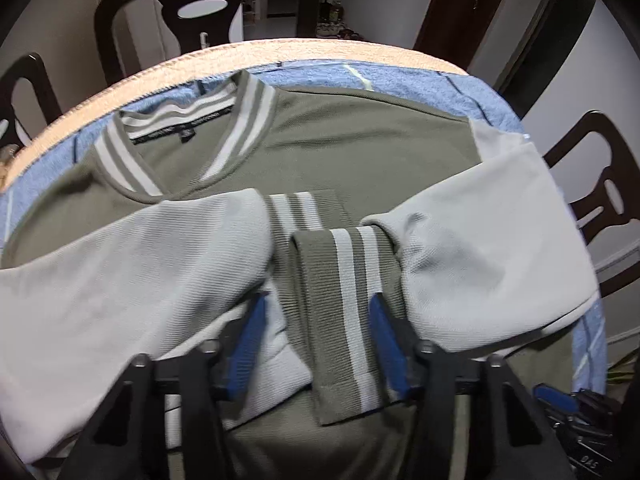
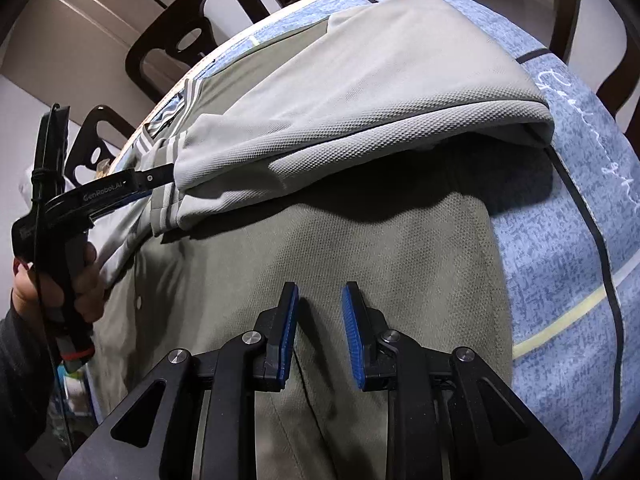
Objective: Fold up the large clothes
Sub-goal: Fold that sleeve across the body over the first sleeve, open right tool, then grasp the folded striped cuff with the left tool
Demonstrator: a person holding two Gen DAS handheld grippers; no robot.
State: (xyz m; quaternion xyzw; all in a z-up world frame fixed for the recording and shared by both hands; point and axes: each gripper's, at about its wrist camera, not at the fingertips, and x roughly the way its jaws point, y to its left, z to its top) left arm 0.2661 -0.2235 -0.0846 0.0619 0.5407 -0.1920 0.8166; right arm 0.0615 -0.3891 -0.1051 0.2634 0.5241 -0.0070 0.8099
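Observation:
An olive jacket (image 1: 340,148) with pale grey sleeves and striped collar lies flat on a blue cloth. Both sleeves are folded across the chest, and their striped cuffs (image 1: 344,304) meet in the middle. My left gripper (image 1: 316,304) is open, its blue pads on either side of the right sleeve's cuff. In the right wrist view my right gripper (image 2: 320,292) is open and empty just above the jacket's olive body (image 2: 320,248), below the folded grey sleeve (image 2: 360,92). The left gripper also shows there (image 2: 160,178), at the cuffs.
The blue patterned cloth (image 1: 420,80) covers a round table with a pale rim (image 1: 280,50). Dark wooden chairs (image 1: 208,8) stand around the far side and at the right (image 1: 596,184). The cloth hangs over the right edge (image 2: 560,240).

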